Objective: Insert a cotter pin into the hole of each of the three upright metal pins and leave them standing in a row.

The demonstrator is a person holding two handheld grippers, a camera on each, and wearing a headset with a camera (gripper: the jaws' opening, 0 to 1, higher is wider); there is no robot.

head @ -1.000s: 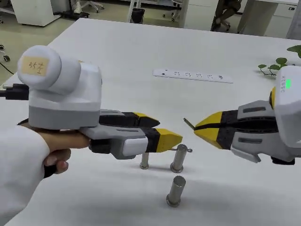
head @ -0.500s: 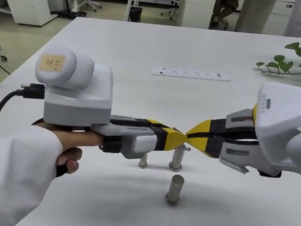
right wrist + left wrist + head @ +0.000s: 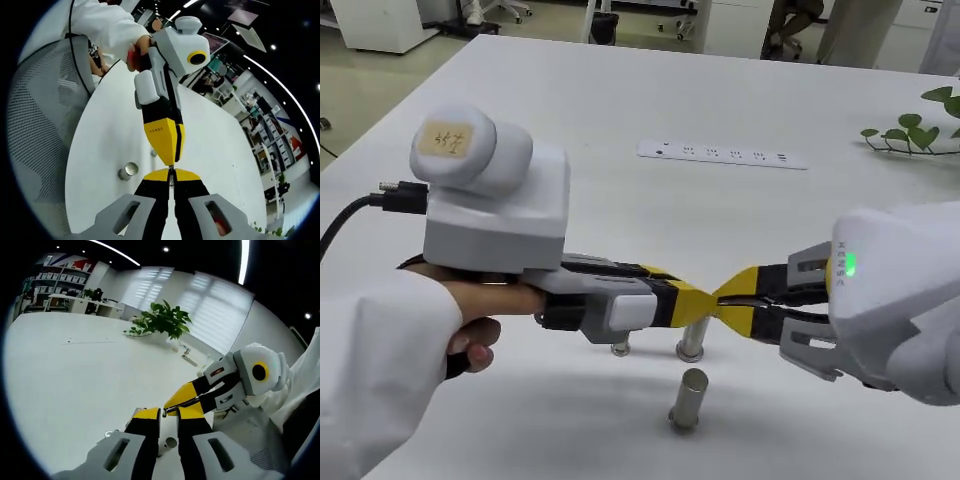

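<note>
Three short metal pins stand on the white table: a left pin (image 3: 620, 347), a middle pin (image 3: 692, 340) and a front pin (image 3: 688, 400). My left gripper (image 3: 705, 300) comes in from the left, and its jaws stand slightly apart (image 3: 169, 415) with the top of a metal pin (image 3: 170, 442) showing below the gap. My right gripper (image 3: 722, 300) comes in from the right, shut on a thin cotter pin (image 3: 171, 172). The two grippers meet tip to tip just above the middle pin. The cotter pin (image 3: 170, 411) points into the gap between the left jaws.
A white power strip (image 3: 722, 155) lies further back on the table, and a green plant (image 3: 910, 135) stands at the far right. A mesh chair (image 3: 45, 125) is by the table's near edge. Bare tabletop (image 3: 570, 130) stretches behind the pins.
The right gripper has come down and to the left with the cotter pin, and the left gripper has edged right. Their tips were apart and now touch above the middle pin.
</note>
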